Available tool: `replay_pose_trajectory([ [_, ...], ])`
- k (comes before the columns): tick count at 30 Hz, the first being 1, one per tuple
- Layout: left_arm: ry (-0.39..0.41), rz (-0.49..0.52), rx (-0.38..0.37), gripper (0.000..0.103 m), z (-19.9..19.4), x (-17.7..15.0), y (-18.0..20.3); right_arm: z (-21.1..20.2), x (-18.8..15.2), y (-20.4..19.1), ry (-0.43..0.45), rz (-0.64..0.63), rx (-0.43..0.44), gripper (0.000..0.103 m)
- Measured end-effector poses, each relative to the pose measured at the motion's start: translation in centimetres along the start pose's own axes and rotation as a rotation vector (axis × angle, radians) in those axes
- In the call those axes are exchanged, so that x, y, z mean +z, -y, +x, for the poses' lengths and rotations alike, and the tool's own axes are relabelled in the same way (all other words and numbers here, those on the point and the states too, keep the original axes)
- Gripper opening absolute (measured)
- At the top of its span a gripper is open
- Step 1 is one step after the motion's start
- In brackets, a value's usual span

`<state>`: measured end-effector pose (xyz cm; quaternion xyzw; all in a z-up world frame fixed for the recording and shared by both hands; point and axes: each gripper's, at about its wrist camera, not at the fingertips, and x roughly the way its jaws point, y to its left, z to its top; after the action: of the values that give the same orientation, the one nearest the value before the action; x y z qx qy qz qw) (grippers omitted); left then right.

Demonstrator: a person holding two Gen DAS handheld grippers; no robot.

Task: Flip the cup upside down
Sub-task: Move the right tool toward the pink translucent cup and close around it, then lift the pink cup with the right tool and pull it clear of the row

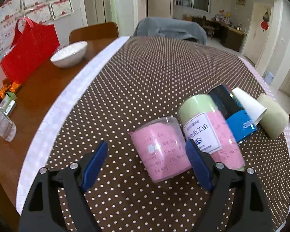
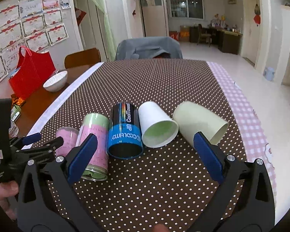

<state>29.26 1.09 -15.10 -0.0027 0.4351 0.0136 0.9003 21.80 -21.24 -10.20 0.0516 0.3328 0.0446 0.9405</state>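
Five cups lie on their sides in a row on the dotted cloth, mouths toward the cameras. From the left: a clear cup lined with pink paper, a green-and-pink can, a blue-and-black cup, a white paper cup and a pale green cup. The left gripper is spread wide just short of the clear cup, which lies between the finger lines without touching either pad; handwriting on its pink paper is too blurred to read. In the left view the can's lower end is hidden behind the right finger, and the far cups overlap so that only parts of each show. The right gripper is also spread wide and empty, hovering over the cloth before the row; its left finger covers part of the can, its right finger the near edge of the pale green cup. From the right view the clear cup is half hidden behind the left gripper's body. A white bowl and red bag sit on the bare wood beyond the cloth.
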Motion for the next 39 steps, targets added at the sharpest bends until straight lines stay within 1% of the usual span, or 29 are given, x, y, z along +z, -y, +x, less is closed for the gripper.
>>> replay_pose_trajectory([
  [3, -0.025, -0.01, -0.022, 0.081, 1.3, 0.0, -0.1, 0.8, -0.3, 0.0, -0.02, 0.005, 0.004, 0.097],
  [9, -0.057, -0.014, -0.036, 0.081, 3.1, 0.6, -0.1, 2.0, -0.4, -0.1, -0.045, 0.012, 0.01, 0.097],
  [16, -0.069, -0.004, -0.058, 0.081, 4.5, 1.2, -0.1, 3.3, -0.6, -0.3, -0.075, 0.016, 0.016, 0.097],
  [17, -0.07, -0.001, -0.071, 0.08, 4.7, 1.3, -0.2, 3.4, -0.6, -0.3, -0.077, 0.017, 0.017, 0.097],
  [18, -0.072, 0.003, -0.079, 0.074, 4.7, 1.4, -0.1, 3.6, -0.6, -0.4, -0.079, 0.017, 0.017, 0.097],
  [23, -0.064, 0.021, -0.119, 0.072, 4.8, 1.6, 0.1, 3.7, -0.7, -0.4, -0.081, 0.021, 0.023, 0.097],
  [28, -0.032, 0.036, -0.133, 0.071, 3.6, 1.3, -0.2, 3.4, -1.0, -0.3, -0.078, 0.025, 0.029, 0.097],
  [32, -0.007, 0.041, -0.14, 0.071, 2.0, 0.9, -0.4, 2.2, -1.3, -0.6, -0.063, 0.03, 0.034, 0.097],
  [39, 0.055, 0.068, -0.164, 0.071, -2.6, -0.6, -0.3, -0.4, -1.9, -0.5, -0.023, 0.038, 0.032, 0.097],
])
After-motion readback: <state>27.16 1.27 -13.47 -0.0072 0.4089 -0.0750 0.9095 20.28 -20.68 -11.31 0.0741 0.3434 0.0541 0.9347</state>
